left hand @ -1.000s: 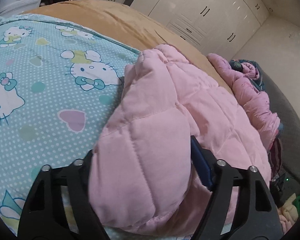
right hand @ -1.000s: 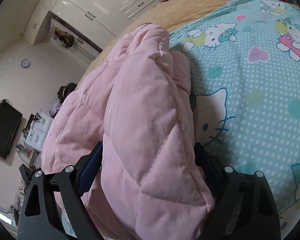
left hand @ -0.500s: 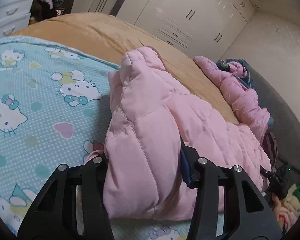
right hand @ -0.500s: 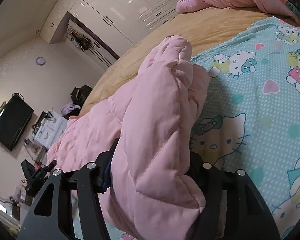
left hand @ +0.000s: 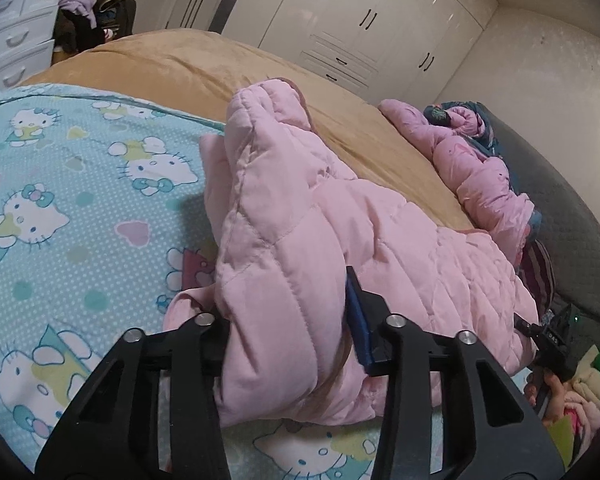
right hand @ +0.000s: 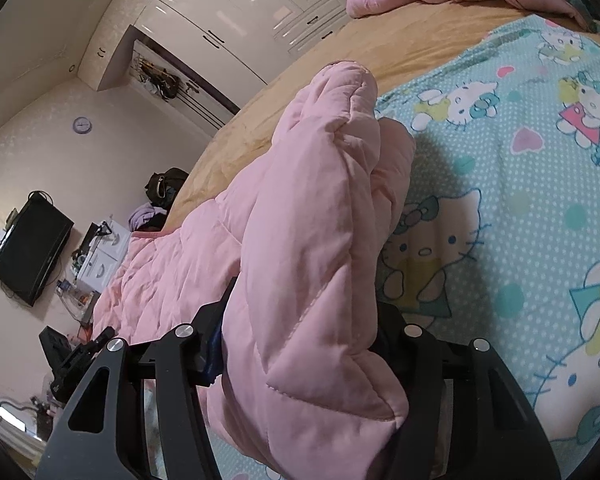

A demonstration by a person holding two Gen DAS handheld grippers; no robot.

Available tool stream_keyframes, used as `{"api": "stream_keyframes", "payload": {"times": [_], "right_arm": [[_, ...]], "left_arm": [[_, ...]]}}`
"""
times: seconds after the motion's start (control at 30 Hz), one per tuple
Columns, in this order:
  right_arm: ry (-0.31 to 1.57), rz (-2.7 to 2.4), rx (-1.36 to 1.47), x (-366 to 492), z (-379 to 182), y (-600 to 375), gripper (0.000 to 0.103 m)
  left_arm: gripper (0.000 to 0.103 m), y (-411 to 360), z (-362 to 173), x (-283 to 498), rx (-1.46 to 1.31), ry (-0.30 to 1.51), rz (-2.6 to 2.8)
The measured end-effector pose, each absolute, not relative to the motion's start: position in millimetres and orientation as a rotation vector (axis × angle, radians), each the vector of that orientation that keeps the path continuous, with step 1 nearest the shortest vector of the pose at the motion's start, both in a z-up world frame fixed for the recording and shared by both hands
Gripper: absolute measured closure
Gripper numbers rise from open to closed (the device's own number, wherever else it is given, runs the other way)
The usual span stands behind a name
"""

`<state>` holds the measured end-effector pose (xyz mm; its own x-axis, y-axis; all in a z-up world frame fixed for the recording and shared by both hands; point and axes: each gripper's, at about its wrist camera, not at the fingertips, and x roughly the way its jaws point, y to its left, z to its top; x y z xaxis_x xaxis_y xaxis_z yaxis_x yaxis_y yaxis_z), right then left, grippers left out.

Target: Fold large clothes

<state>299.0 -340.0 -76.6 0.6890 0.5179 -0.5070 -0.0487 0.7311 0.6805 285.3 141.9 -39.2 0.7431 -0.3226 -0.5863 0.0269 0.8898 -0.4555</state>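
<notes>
- A pink quilted jacket is lying across a bed, part of it resting on a turquoise cartoon-cat sheet and the rest draping over a tan blanket behind it.
- The left gripper is clamping a thick padded fold at the jacket's near edge; its jaws have just been closing, and the puffy fabric is bulging out between and above them.
- The right gripper is pinching a second bunched fold of the same jacket, its black fingers pressing in from both sides after closing moments ago.
- Both held folds are standing up off the sheet, casting a shadow on the cat print beside them.
- A second pink padded garment is lying crumpled at the bed's far edge, well apart from the jacket.
- White wardrobe doors are lining the wall beyond the bed.
- A black television and a round wall clock are hanging on the side wall.
</notes>
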Motion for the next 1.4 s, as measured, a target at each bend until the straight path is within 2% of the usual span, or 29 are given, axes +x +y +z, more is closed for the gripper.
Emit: {"api": "stream_keyframes", "payload": {"times": [0.73, 0.9, 1.1, 1.33, 1.4], "right_arm": [[0.859, 0.358, 0.587, 209, -55, -315, 0.048], [0.885, 0.258, 0.55, 205, -60, -309, 0.044], [0.891, 0.16, 0.498, 201, -61, -300, 0.033], [0.892, 0.002, 0.439, 191, -66, -292, 0.01], [0.894, -0.015, 0.438, 189, -66, -290, 0.008]], "left_arm": [[0.071, 136, -39, 167, -0.34, 0.78, -0.182], [0.071, 144, -46, 164, -0.362, 0.794, -0.167], [0.07, 144, -48, 164, -0.343, 0.797, -0.149], [0.066, 142, -50, 166, -0.318, 0.81, -0.125], [0.065, 140, -51, 166, -0.305, 0.813, -0.116]]}}
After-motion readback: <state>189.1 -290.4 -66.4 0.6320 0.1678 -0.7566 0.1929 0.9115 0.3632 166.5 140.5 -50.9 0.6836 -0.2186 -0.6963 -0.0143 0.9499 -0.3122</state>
